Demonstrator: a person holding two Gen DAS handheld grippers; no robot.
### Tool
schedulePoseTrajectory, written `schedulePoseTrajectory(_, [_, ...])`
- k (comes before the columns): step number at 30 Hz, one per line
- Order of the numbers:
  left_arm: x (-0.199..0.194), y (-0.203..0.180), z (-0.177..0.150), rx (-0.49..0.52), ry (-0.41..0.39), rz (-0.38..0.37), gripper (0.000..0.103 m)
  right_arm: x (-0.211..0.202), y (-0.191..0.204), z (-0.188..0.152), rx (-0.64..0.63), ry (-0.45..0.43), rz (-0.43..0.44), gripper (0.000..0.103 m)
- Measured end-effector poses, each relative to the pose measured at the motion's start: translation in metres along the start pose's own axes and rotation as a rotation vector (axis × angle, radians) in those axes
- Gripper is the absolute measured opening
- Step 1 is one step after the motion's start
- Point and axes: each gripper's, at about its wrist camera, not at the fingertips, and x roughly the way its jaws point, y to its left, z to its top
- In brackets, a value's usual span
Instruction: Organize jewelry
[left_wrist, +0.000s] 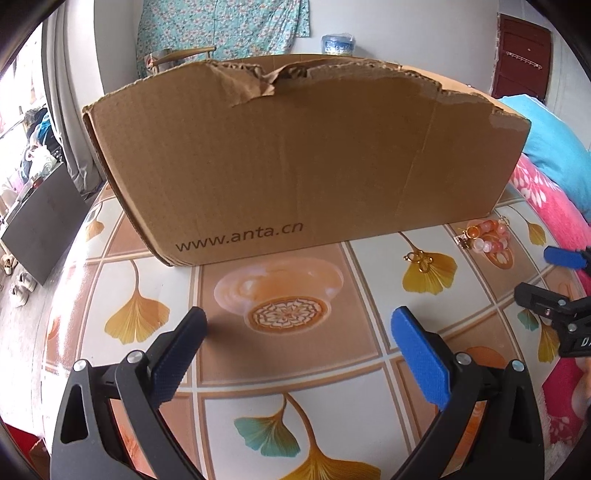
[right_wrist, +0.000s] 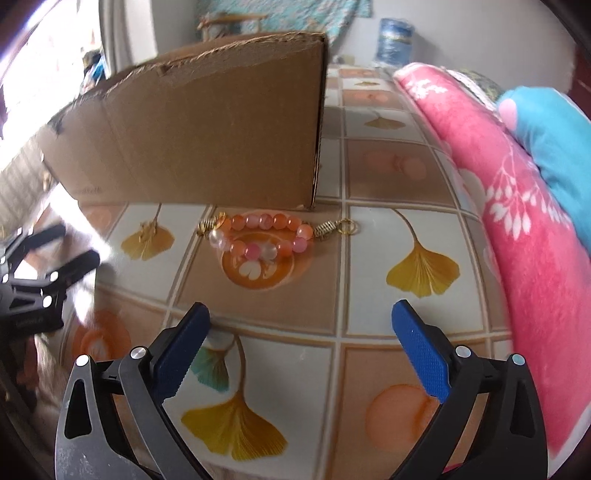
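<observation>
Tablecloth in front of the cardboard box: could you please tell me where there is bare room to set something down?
The widest free patch lies between the left claw and the cardboard box, left of the small gold piece. Another lies between the right claw and the beaded bracelet. It is crowded along the box's right corner, where the jewelry sits, with the pink blanket beyond.

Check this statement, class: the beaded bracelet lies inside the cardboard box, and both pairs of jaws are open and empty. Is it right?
Not quite. The beaded bracelet is not inside the cardboard box; it lies on the tablecloth just in front of the box, as the right wrist view shows. The rest stands: the left gripper and right gripper both have open, empty jaws.
</observation>
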Motion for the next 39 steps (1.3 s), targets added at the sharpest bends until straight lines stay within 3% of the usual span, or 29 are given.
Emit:
schedulePoseTrajectory(2, [0.0, 0.001, -0.001, 0.011, -0.005, -0.01, 0.098, -0.015, 0.002, 0.008, -0.026, -0.068, -0.006, 0.095])
schedulePoseTrajectory(5, [-0.001, 0.001, -0.002, 0.021, -0.007, -0.02, 0.098, -0.027, 0.004, 0.021, -0.024, -0.134, 0.156, 0.095])
schedulePoseTrajectory(7, [-0.001, 0.001, -0.003, 0.025, -0.011, -0.024, 0.098, -0.022, 0.005, 0.032, -0.015, -0.122, 0.26, 0.094])
schedulePoseTrajectory(9, [0.0, 0.002, -0.003, 0.024, -0.015, -0.024, 0.098, -0.009, 0.006, 0.04, -0.009, -0.08, 0.332, 0.079])
schedulePoseTrajectory(13, [0.0, 0.004, -0.005, 0.024, -0.019, -0.024, 0.098, 0.015, 0.011, 0.048, -0.004, -0.009, 0.426, 0.066])
schedulePoseTrajectory(17, [0.0, 0.004, -0.006, 0.025, -0.016, -0.024, 0.098, 0.031, 0.015, 0.05, -0.014, 0.058, 0.438, 0.057])
schedulePoseTrajectory(27, [-0.001, 0.004, -0.004, 0.028, -0.018, -0.024, 0.098, 0.009, 0.013, 0.014, 0.014, 0.099, 0.44, 0.057])
schedulePoseTrajectory(39, [-0.001, 0.003, -0.003, 0.029, -0.021, -0.024, 0.098, -0.006, 0.01, -0.004, 0.041, 0.114, 0.409, 0.057])
